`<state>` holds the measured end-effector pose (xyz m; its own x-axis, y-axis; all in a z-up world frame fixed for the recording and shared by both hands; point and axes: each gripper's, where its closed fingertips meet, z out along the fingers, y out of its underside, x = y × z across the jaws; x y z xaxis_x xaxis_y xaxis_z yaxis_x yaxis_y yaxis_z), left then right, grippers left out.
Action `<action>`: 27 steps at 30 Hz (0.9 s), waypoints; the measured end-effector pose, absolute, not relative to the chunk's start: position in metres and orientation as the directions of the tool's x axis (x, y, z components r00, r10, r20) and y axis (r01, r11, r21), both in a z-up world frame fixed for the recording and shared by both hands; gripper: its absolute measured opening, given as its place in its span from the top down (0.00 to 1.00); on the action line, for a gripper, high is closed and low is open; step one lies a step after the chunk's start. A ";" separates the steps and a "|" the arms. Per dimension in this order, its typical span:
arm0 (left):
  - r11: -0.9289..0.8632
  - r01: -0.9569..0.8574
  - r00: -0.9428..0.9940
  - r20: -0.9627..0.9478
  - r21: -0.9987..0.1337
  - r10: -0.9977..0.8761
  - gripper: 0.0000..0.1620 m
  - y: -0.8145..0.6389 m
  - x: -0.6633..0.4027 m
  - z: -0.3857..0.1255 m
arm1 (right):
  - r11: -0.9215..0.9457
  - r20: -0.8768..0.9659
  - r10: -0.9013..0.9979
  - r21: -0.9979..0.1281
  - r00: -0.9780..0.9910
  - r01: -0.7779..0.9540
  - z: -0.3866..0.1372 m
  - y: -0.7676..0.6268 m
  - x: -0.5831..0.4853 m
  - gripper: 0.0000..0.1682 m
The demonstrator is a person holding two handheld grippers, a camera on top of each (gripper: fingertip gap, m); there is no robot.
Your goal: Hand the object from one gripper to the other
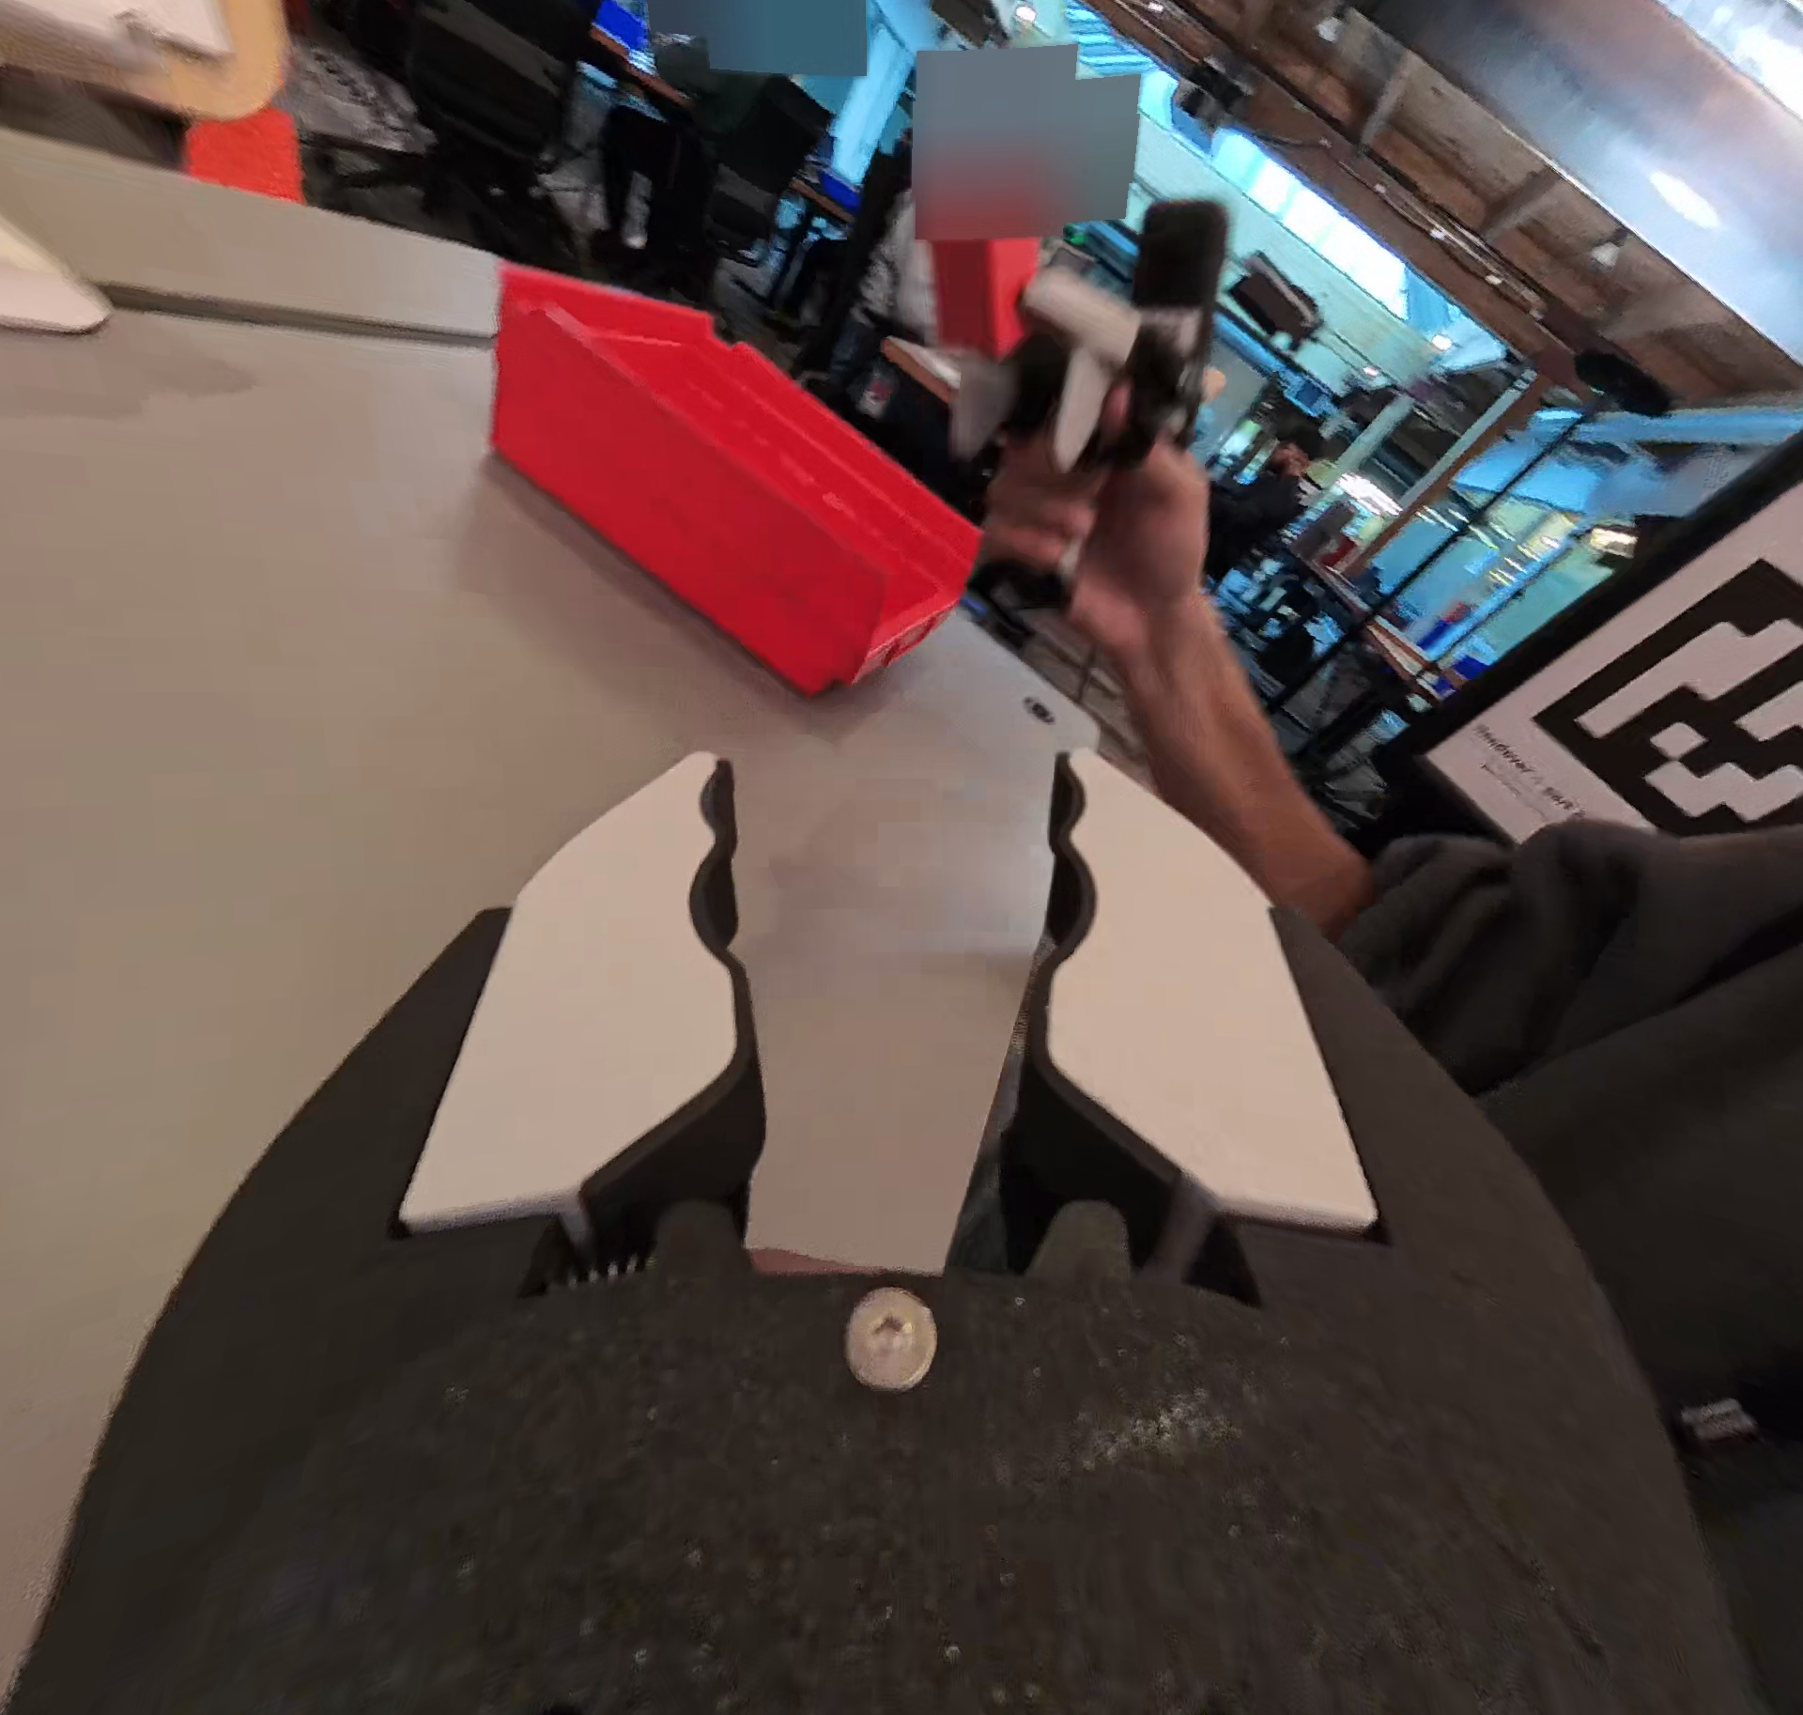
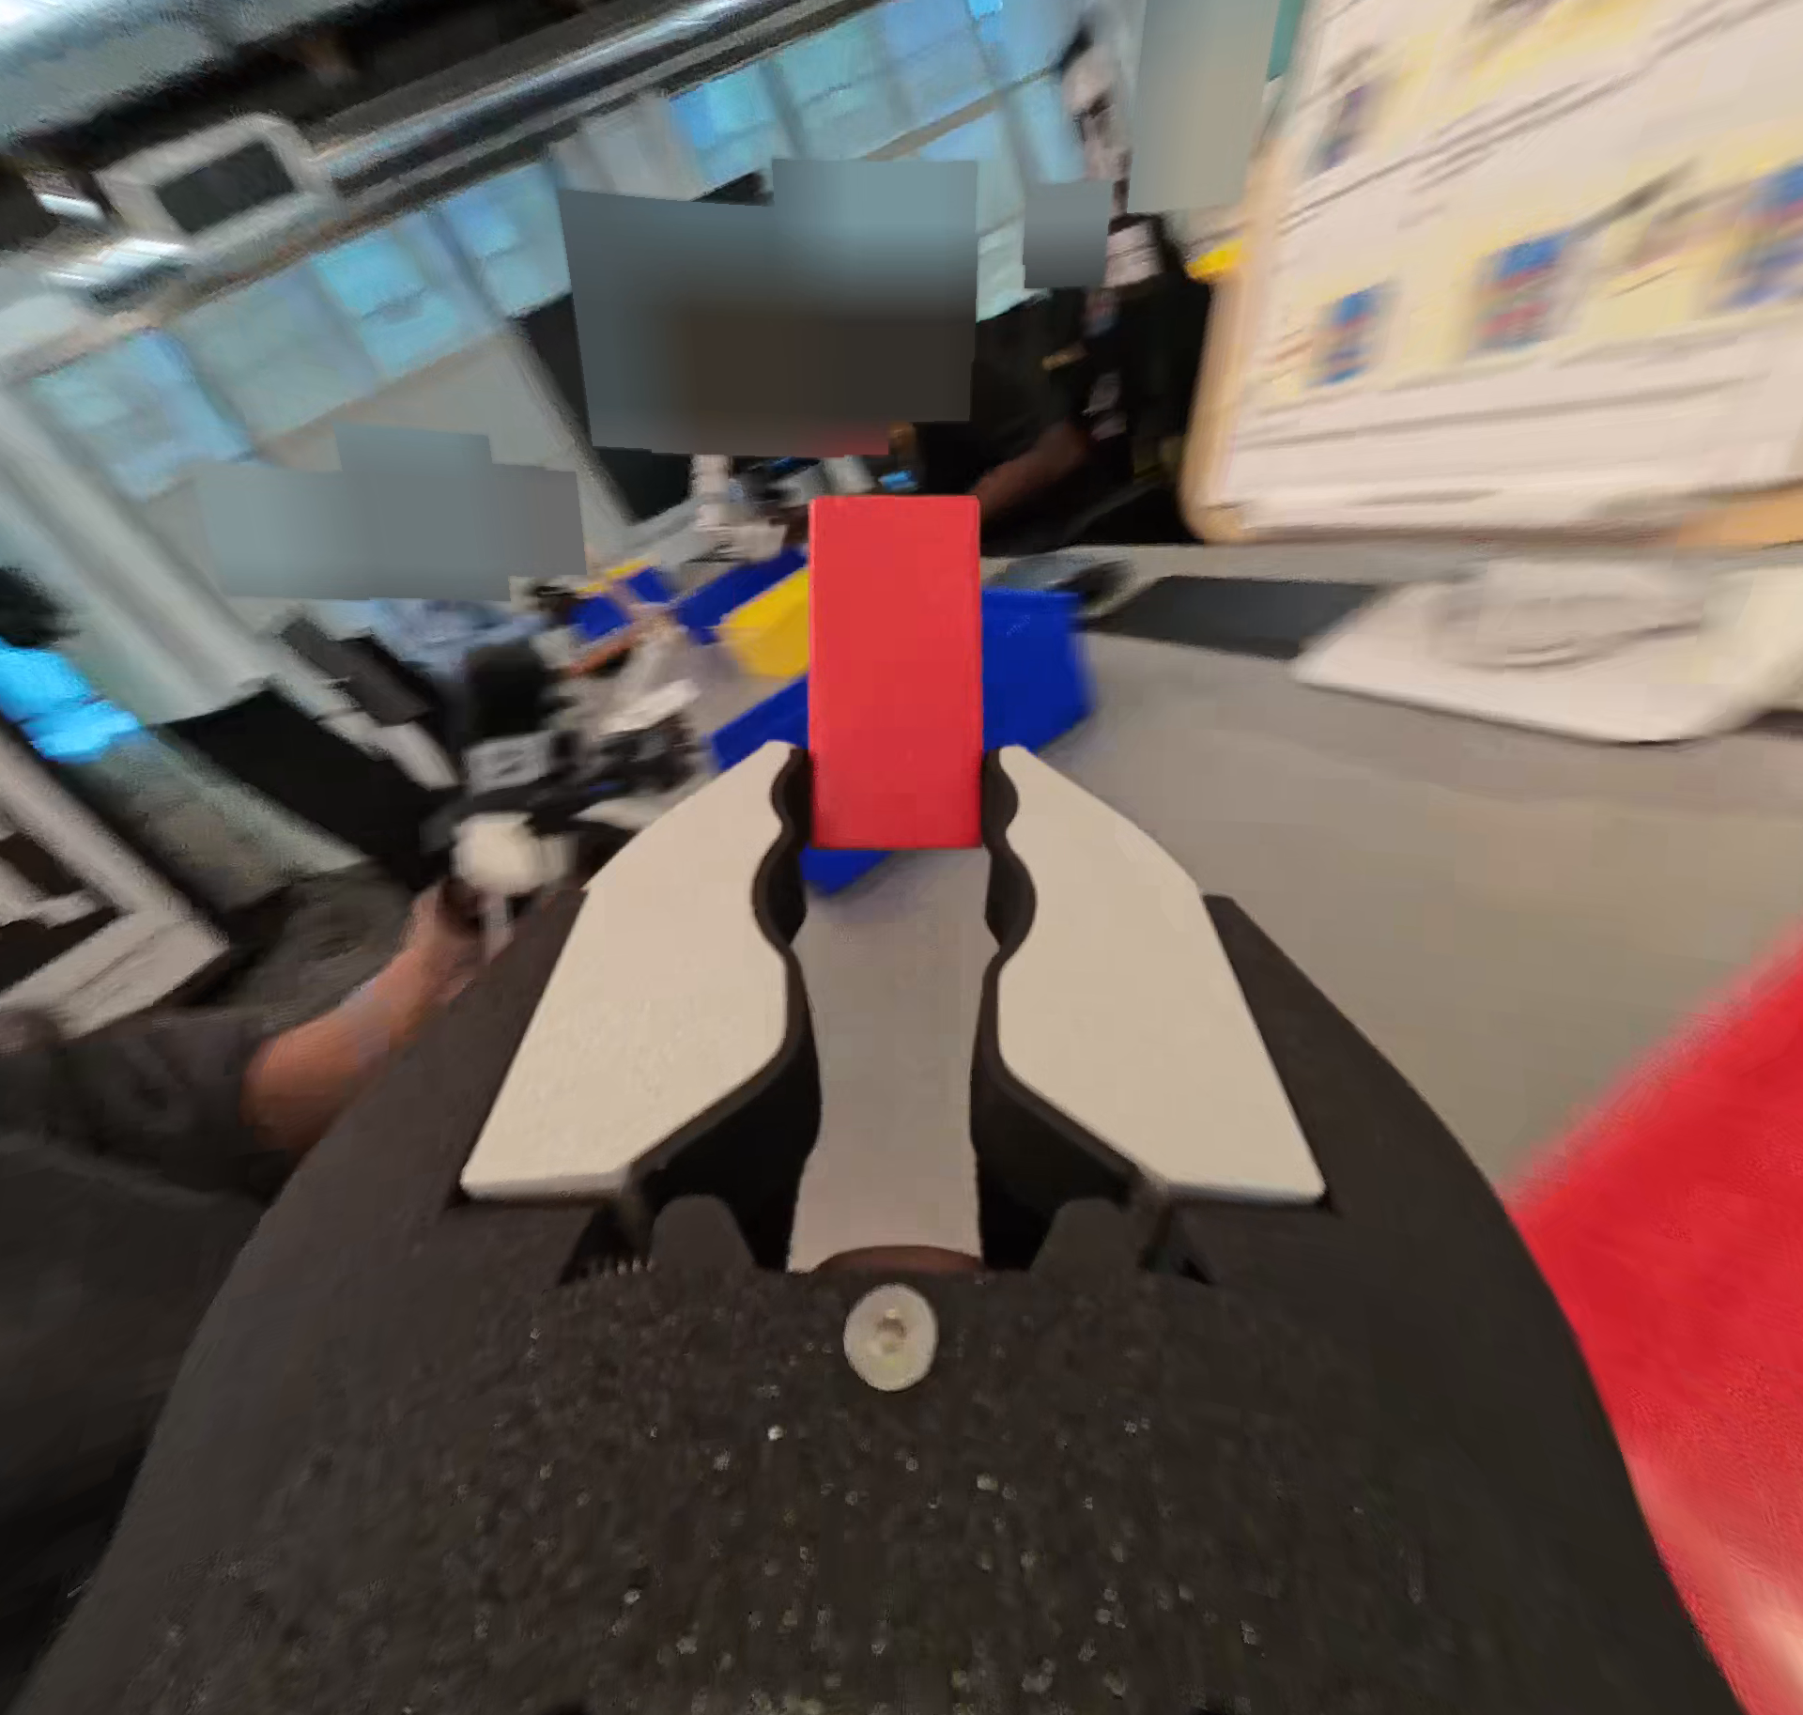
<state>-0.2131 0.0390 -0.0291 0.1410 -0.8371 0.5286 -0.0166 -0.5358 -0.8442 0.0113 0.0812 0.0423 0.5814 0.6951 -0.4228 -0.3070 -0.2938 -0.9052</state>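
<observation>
My right gripper (image 2: pixel 893 770) is shut on a red rectangular block (image 2: pixel 894 673), which stands upright out of its fingertips. In the left wrist view the same right gripper (image 1: pixel 1034 380) shows farther off, held up in a bare hand above the table's far edge, with the red block (image 1: pixel 981 292) sticking up from it. My left gripper (image 1: pixel 888 770) is open and empty, low over the grey table (image 1: pixel 293 692). The left gripper shows small and blurred in the right wrist view (image 2: pixel 502 853).
A red bin (image 1: pixel 712 487) sits on the table ahead of the left gripper; its edge also shows in the right wrist view (image 2: pixel 1678 1278). A blue bin (image 2: pixel 1034 663) stands behind the block. A marker board (image 1: pixel 1659 722) stands at right.
</observation>
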 end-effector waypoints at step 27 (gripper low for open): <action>-0.507 -0.108 0.448 0.414 -0.855 -0.793 0.65 0.026 -0.283 -0.116 | -0.902 -0.005 0.080 -0.426 0.997 0.070 -0.183 0.230 0.181 0.75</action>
